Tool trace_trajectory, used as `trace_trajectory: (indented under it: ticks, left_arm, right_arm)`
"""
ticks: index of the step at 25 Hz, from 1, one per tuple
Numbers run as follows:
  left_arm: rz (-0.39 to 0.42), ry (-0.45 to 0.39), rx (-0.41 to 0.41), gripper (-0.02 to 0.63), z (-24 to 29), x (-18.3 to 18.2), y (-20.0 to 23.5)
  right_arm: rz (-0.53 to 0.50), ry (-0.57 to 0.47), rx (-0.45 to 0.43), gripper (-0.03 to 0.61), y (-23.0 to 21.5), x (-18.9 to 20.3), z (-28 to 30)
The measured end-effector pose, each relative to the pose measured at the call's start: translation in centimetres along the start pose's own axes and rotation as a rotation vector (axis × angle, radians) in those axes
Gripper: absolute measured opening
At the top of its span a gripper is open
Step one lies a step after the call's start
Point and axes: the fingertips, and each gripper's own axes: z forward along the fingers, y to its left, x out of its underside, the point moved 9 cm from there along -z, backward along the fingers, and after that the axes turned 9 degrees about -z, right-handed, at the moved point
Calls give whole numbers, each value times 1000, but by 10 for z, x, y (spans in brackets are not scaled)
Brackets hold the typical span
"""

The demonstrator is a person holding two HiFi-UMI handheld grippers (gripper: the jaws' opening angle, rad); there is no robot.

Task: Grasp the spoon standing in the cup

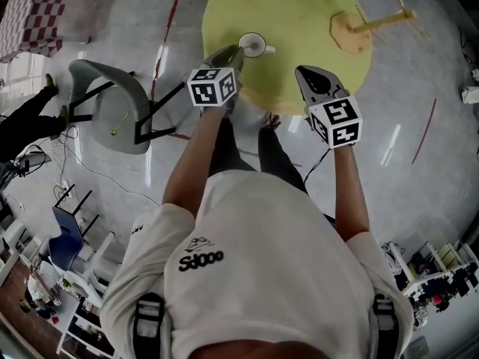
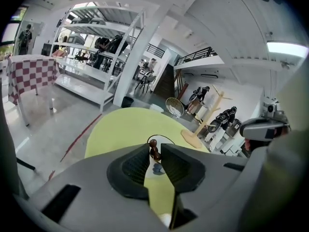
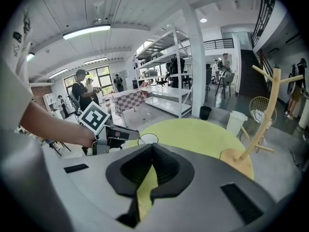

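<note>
A white cup (image 1: pixel 252 45) stands near the front edge of the round yellow-green table (image 1: pixel 299 6). In the left gripper view a dark brown beaded spoon handle (image 2: pixel 152 143) rises from the cup's rim (image 2: pixel 167 138). My left gripper (image 2: pixel 154 150) has its fingertips on either side of that handle, and the handle fills the narrow gap between them. From the head view the left gripper (image 1: pixel 233 53) reaches the cup from the left. My right gripper (image 1: pixel 305 72) hovers over the table's front edge to the right of the cup, its tips together with nothing held.
A wooden branch stand (image 1: pixel 352 30) sits on the table's right side. A grey chair (image 1: pixel 112 107) stands on the floor to the left, and a table with a checked cloth (image 1: pixel 34 13) lies at the far left. Shelving and people are further back.
</note>
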Motion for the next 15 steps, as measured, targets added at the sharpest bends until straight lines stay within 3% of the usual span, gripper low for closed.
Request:
trace_trajectory:
  ticks: [8,15]
  left_arm:
    - [106,61,57,63,1,-15,5]
    - [255,72,137,63,-14,-48,9]
  right_arm:
    - [46,-7,79,22,-3,-10,-3]
    - [72,-42,170,21,-2,-38,-1]
